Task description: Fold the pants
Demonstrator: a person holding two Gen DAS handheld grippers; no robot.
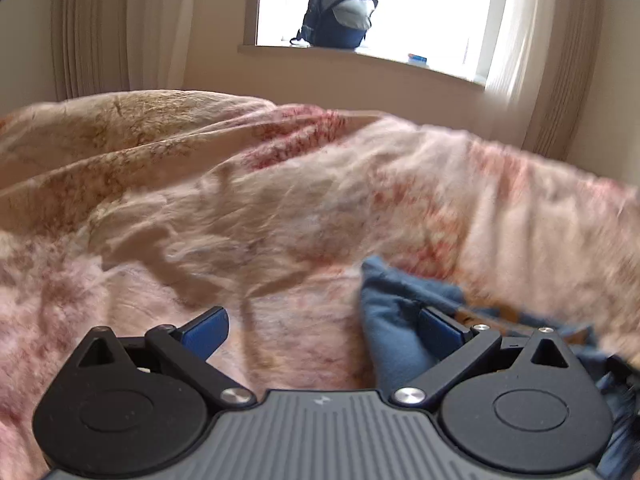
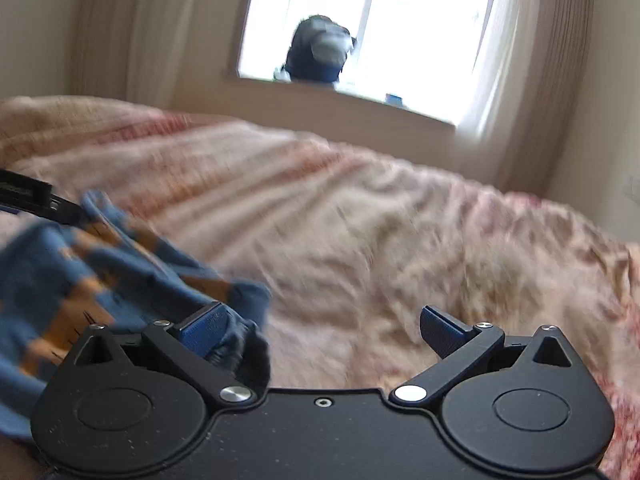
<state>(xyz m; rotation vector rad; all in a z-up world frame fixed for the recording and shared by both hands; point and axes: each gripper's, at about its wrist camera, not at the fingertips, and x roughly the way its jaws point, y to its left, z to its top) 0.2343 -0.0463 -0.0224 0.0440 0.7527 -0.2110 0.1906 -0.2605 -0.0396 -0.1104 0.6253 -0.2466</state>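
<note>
The pants [image 1: 394, 320] are blue with orange patches and lie bunched on a pink floral bedspread [image 1: 240, 208]. In the left wrist view they sit at the lower right, against the right finger of my left gripper [image 1: 324, 332], which is open and holds nothing. In the right wrist view the pants [image 2: 100, 276] fill the lower left and drape over the left finger of my right gripper [image 2: 324, 332], which is also open. The tip of the left gripper [image 2: 36, 200] shows at the left edge there, touching the pants. The view is motion-blurred.
The rumpled bedspread [image 2: 380, 240] covers the whole bed. Behind it is a wall with a window; a dark backpack [image 1: 340, 12] and a small blue box [image 1: 418, 58] stand on the sill. Curtains [image 1: 92, 28] hang on both sides.
</note>
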